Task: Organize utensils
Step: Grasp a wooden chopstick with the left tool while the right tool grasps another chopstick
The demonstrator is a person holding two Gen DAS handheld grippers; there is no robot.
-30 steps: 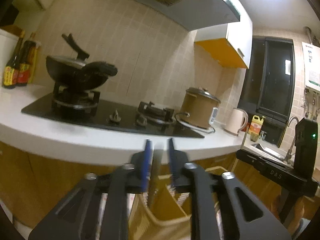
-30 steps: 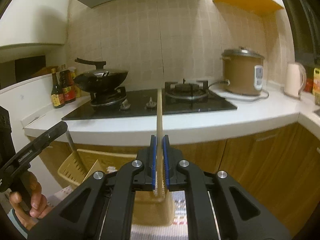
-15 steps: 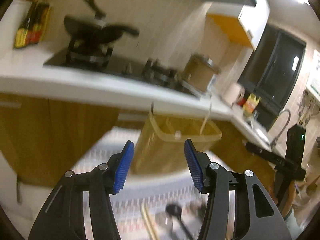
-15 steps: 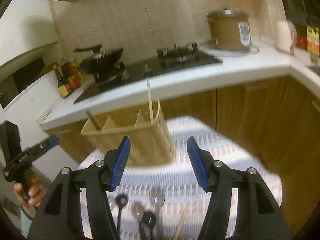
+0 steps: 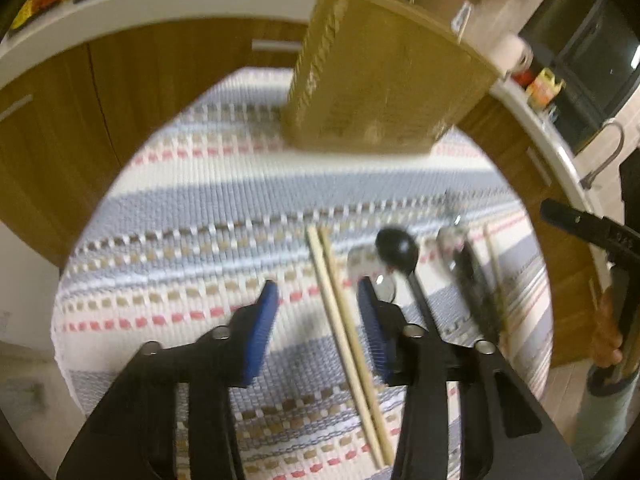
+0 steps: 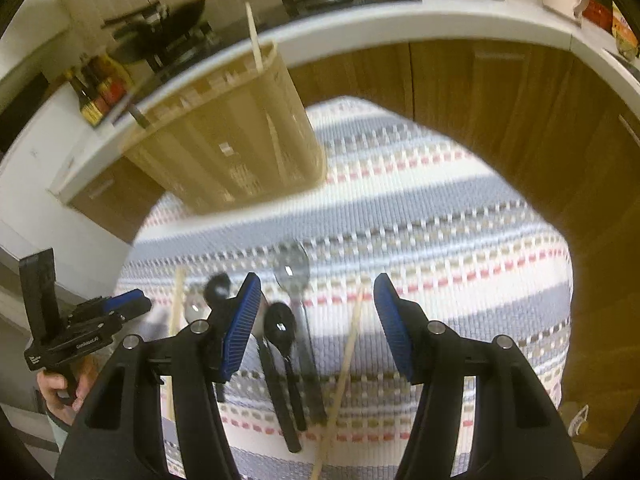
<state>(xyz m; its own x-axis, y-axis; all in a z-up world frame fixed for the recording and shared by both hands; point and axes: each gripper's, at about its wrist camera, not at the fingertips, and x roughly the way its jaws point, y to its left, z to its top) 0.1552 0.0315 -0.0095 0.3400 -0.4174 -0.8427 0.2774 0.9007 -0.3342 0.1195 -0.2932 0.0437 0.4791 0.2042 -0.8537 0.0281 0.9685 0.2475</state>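
The pair of chopsticks [image 5: 344,320] lies on the striped mat [image 5: 180,216], at 6 o'clock from the basket [image 5: 380,84]. I judge them light, stiff, slippery; I'd pinch mid-length. My left gripper [image 5: 316,300] straddles them, released; right gripper [image 6: 316,300] likewise gapes empty.

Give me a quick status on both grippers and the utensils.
Left hand-held gripper open above chopstick pair. Right hand-held gripper open over black spoon and single chopstick. Utensil basket holds one chopstick. Nothing blocking.
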